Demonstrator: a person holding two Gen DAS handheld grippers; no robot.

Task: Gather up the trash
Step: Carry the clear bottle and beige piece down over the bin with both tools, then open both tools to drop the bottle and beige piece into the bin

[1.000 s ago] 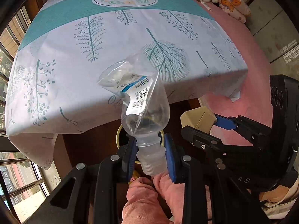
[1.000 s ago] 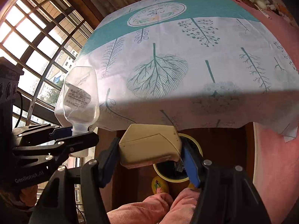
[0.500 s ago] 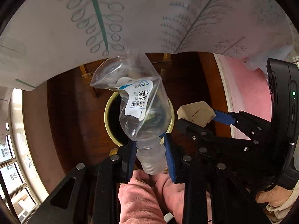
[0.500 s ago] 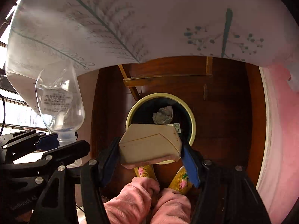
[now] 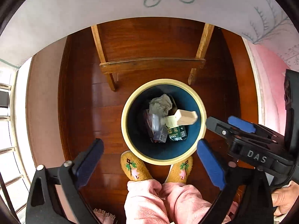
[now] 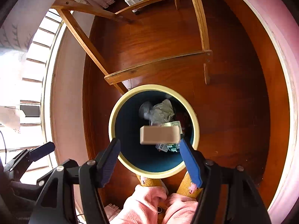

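Observation:
A round bin (image 5: 124, 125) with a cream rim and dark blue inside stands on the wooden floor, right below both grippers. My left gripper (image 5: 149, 161) is open wide above it, jaws still opening, nothing between them. The clear plastic bottle (image 5: 156, 126) is a blur inside the bin, beside crumpled paper (image 5: 160, 103) and a green carton (image 5: 176, 134). My right gripper (image 6: 149, 160) has its jaws opening; the tan box (image 6: 159, 134) hangs blurred over the bin (image 6: 112, 130), free of the left pad and just off the right one. The box (image 5: 186, 117) shows over the bin's mouth.
Wooden legs and a crossbar (image 5: 152, 65) stand just behind the bin, under the hanging tablecloth (image 5: 130, 3). A person's yellow slippers (image 5: 134, 166) and pink trouser legs (image 5: 149, 201) touch the bin's near side. A pink surface (image 6: 280, 74) lies right; window bars (image 5: 7, 130) lie left.
Both grippers dropped from table height to just above the bin. The left one let go of the clear bottle, the right one released the tan box; both items now fall into the bin.

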